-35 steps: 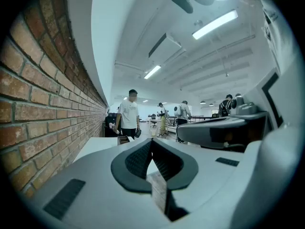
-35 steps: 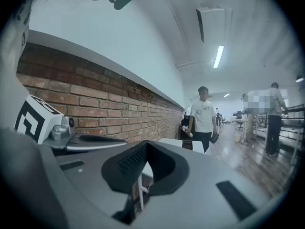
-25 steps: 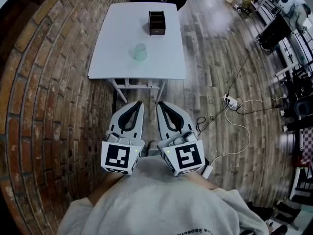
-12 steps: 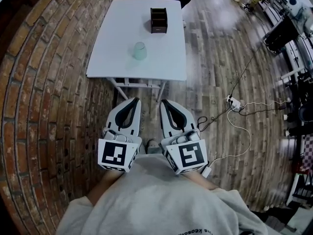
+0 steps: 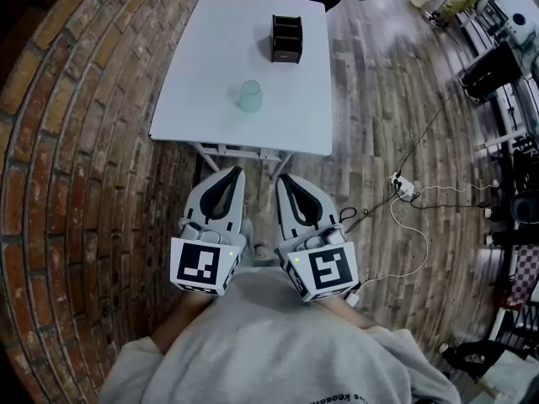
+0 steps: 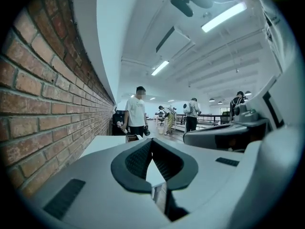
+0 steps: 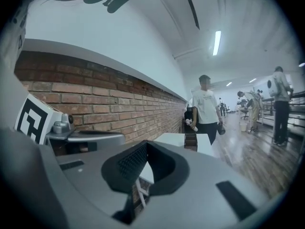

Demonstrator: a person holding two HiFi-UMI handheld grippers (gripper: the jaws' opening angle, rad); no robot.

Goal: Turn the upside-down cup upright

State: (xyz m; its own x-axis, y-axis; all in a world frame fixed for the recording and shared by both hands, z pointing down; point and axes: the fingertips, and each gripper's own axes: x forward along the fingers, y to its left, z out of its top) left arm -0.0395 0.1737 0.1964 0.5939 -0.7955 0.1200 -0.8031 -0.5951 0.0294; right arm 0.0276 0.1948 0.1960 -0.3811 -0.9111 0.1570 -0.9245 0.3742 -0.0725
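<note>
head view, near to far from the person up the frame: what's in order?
Side by side, left gripper and right gripper → white table → pale green cup → dark compartment box.

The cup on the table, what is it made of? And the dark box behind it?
The cup looks like plastic: pale green, slightly milky, with a soft, even sheen. It could be frosted glass; the view is too far off to be sure. The box looks like dark brown wood or wood-look board, matte, with thin divider walls inside. Both stand on a smooth white table.
</note>
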